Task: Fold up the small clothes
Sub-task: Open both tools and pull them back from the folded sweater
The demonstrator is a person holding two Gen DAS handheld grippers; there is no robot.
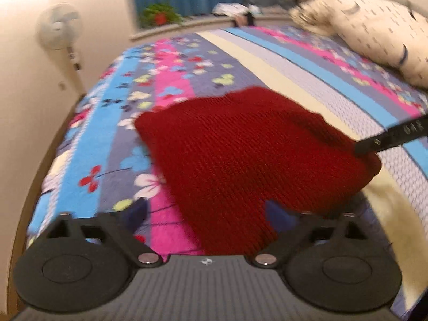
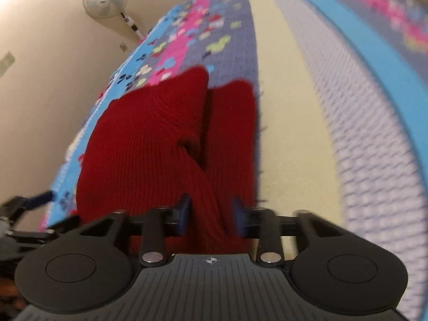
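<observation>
A dark red knit garment (image 1: 240, 155) lies partly folded on the flowered bedspread (image 1: 120, 123). My left gripper (image 1: 207, 215) hovers at the garment's near edge with its jaws wide open and nothing held; its right fingertip (image 1: 278, 216) is over the red knit. In the right wrist view a bunched fold of the garment (image 2: 211, 187) runs between the blue pads (image 2: 184, 214) of my right gripper (image 2: 211, 215), which is shut on it. That gripper's black finger (image 1: 390, 136) shows at the garment's right corner, which is slightly raised. A blue fingertip (image 2: 42, 196) of the left gripper shows at the far left.
A cream patterned pillow (image 1: 374, 32) lies at the bed's far right. A standing fan (image 1: 60, 26) is by the left wall beyond the bed's edge. A plant in a red pot (image 1: 160, 16) and piled things sit on the sill under a blue curtain.
</observation>
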